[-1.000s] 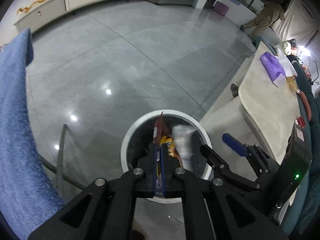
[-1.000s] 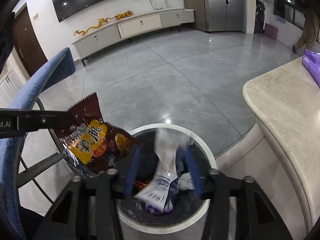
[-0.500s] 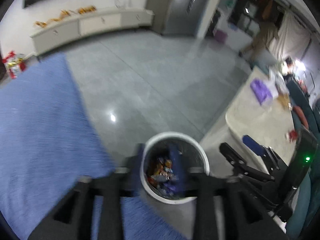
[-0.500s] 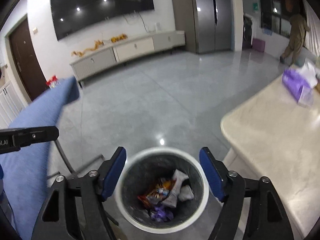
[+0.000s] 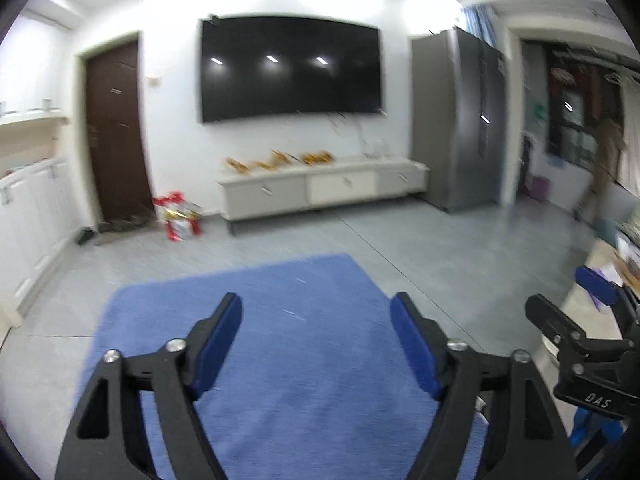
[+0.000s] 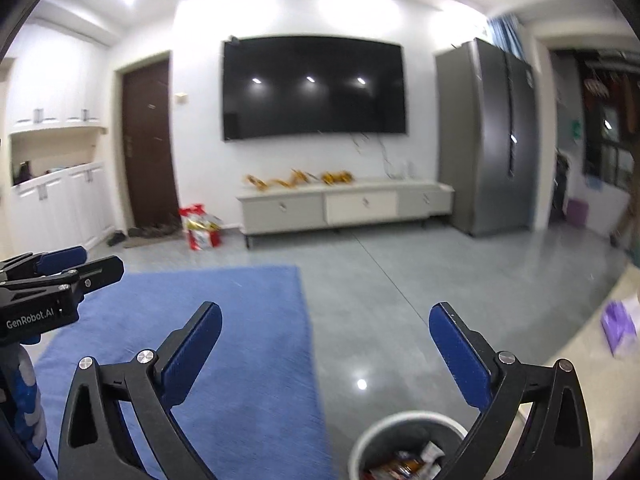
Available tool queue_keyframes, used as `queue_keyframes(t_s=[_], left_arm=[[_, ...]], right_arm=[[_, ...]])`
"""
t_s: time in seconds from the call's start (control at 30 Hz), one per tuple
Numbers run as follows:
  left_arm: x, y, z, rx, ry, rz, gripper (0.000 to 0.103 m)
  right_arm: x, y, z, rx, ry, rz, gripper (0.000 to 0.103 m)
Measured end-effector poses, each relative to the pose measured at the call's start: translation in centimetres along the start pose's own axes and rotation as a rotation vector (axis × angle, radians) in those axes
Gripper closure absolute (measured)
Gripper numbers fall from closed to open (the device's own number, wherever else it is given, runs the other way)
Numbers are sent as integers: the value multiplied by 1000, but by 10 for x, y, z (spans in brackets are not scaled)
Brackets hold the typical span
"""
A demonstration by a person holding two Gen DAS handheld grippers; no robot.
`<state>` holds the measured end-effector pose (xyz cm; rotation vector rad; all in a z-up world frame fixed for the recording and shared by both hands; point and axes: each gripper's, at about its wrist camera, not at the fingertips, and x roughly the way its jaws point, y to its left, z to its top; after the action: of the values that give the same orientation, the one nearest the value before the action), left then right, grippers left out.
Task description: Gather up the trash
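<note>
My left gripper [image 5: 316, 320] points out over a blue fabric surface [image 5: 312, 384]; its jaws are opening and nothing is between them. My right gripper [image 6: 325, 316] is also opening, wide and empty. Below its right finger stands the white-rimmed trash bin [image 6: 400, 418] on the grey floor, with crumpled snack wrappers [image 6: 408, 466] inside. Each gripper shows in the other's view: the right gripper [image 5: 568, 300] at the right edge, the left gripper [image 6: 92, 264] at the left edge. The bin is not visible in the left wrist view.
A beige table [image 6: 588, 364] at the right carries a purple pack [image 6: 618, 328]. Far off are a wall TV [image 6: 314, 88], a low white cabinet [image 6: 344, 204], a grey fridge [image 6: 488, 140], a brown door [image 6: 148, 144], red bags [image 6: 200, 228], and a person [image 5: 608, 160].
Both grippers let their wrappers fall into the bin, opened wide, then rose and tilted up from the bin toward the room.
</note>
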<state>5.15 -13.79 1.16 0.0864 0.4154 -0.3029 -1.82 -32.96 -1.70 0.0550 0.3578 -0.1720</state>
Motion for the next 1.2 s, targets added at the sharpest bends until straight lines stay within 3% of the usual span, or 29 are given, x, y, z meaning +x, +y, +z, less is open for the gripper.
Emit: queue_keyframes(t_s=[0.17,0.4,1.2], left_arm=[[-43,50,1,-43,-128,139,10],[-71,84,-2,-33,-184,248,3],[-75,96,-18,-63,-186,303,0]], right_arm=[[-9,52,19,-45,-50,61,0],[-13,100,24,-101,-68,118,0],[-21,120,12,-128,-74,87,0]])
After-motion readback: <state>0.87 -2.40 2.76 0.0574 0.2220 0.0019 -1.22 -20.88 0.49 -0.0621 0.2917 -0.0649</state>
